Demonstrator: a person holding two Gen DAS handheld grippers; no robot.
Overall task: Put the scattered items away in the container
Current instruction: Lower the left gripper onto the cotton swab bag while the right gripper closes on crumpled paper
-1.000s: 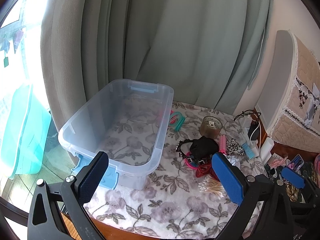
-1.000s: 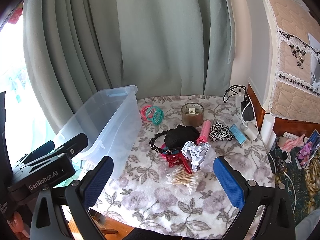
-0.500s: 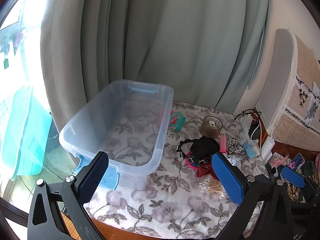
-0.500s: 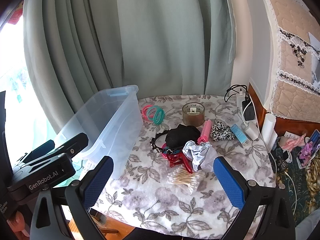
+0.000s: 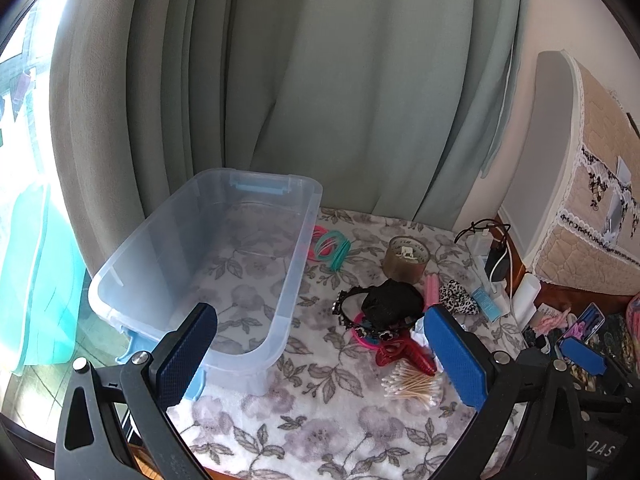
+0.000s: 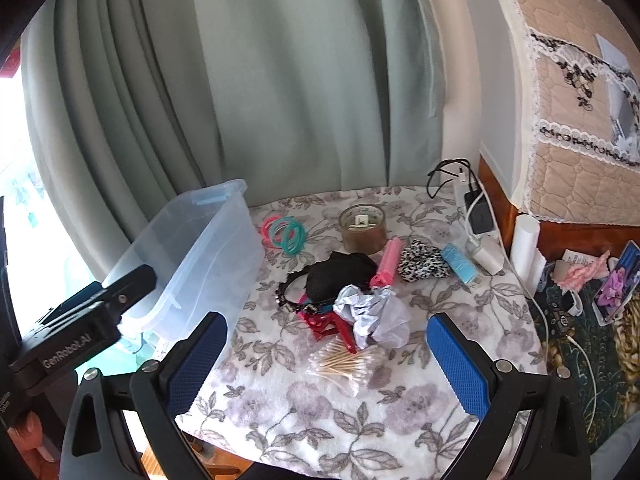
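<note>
A clear plastic bin (image 5: 120, 272) (image 6: 208, 248) with blue latches stands on the left of the floral cloth; nothing lies inside it. To its right lies a heap: black fabric (image 6: 340, 272), beaded headband (image 6: 286, 294), red claw clip (image 6: 332, 326), crumpled white paper (image 6: 376, 316), a pack of cotton swabs (image 6: 344, 362) (image 5: 412, 384), pink roller (image 6: 387, 262), leopard scrunchie (image 6: 424, 266). Pink and teal rings (image 6: 286, 234) and a tape roll (image 6: 362, 228) lie farther back. My left gripper (image 5: 320, 356) is open above the bin's near right corner. My right gripper (image 6: 328, 364) is open, hovering over the swabs.
Grey-green curtains (image 6: 260, 80) hang behind the table. A power strip with cables (image 6: 476, 208), a white cylinder (image 6: 526, 240) and a blue tube (image 6: 460, 264) sit along the right edge. Beyond them are a phone (image 6: 616, 284) and a quilted headboard (image 6: 572, 120). The cloth's front edge (image 6: 320, 444) is near.
Both grippers have edged slightly forward and lower toward the table; the right one has turned a little right. Nothing was picked up or moved.
</note>
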